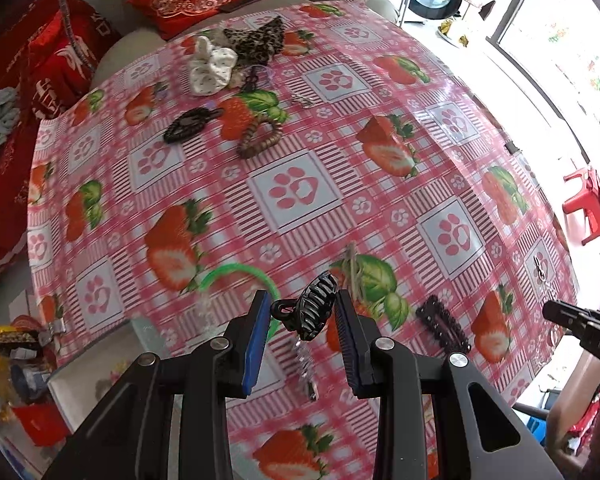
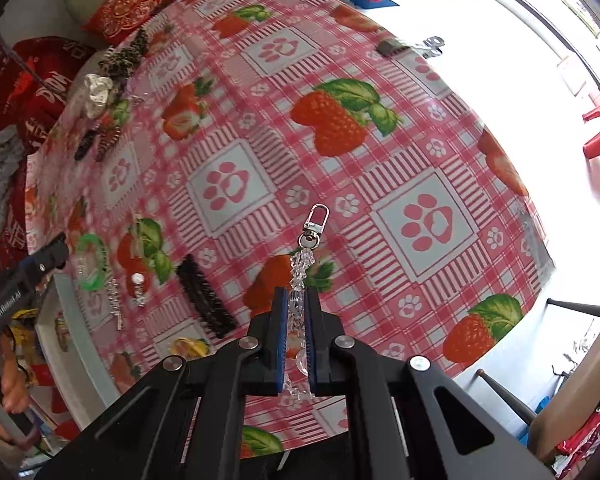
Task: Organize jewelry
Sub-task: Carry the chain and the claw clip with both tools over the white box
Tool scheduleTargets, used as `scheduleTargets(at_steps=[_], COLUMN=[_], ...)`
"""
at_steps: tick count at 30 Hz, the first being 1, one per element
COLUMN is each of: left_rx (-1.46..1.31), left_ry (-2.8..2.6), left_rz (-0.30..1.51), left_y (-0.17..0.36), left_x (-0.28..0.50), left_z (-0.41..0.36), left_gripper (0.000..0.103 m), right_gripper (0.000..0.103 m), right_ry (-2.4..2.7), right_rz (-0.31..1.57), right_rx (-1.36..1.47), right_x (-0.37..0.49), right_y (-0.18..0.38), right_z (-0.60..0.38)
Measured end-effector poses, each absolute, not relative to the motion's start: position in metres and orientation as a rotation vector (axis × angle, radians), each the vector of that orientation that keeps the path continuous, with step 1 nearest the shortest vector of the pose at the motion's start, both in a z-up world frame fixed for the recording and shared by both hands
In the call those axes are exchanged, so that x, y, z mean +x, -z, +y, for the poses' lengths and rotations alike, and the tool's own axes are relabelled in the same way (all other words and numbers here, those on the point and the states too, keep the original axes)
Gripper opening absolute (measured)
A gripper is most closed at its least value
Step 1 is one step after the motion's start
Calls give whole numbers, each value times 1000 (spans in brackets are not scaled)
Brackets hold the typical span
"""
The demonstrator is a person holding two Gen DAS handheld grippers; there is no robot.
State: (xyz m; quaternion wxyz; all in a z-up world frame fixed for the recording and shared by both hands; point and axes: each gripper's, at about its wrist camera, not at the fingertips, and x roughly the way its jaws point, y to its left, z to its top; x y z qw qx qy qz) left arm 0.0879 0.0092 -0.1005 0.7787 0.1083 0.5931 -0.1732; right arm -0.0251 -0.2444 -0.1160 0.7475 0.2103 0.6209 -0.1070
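1. My right gripper has its jaws closed on a clear bead charm; its silver clasp pokes out above the fingertips at the centre of the right wrist view, and the bead strand runs down between the blue pads.
2. My left gripper stands with its jaws wide apart. A black claw clip sits between them at lower centre of the left wrist view; I cannot tell whether it touches either pad.
3. Just right of that clip lies a black beaded barrette, and to its left a green bangle curves behind the left finger.
4. Lower down between the fingers lies a small crystal clip.
5. In the upper left of that view, a black hair clip, a brown claw clip, a white scrunchie and a leopard scrunchie lie on the desk.
6. The desk wears a pink strawberry-and-paw cloth.
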Motion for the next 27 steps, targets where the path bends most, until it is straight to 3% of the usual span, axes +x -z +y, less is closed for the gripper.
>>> scheduleTargets(at_steps=[27], left_rx=[52], left_ry=[136], left_rz=[1308], left_y=[90], left_x=[31], left_z=[177], left_gripper=[40], right_gripper=[9], right_ry=[-149], right_rz=[1352], right_rx=[283], right_x=[23], right_y=[74], right_z=[-56])
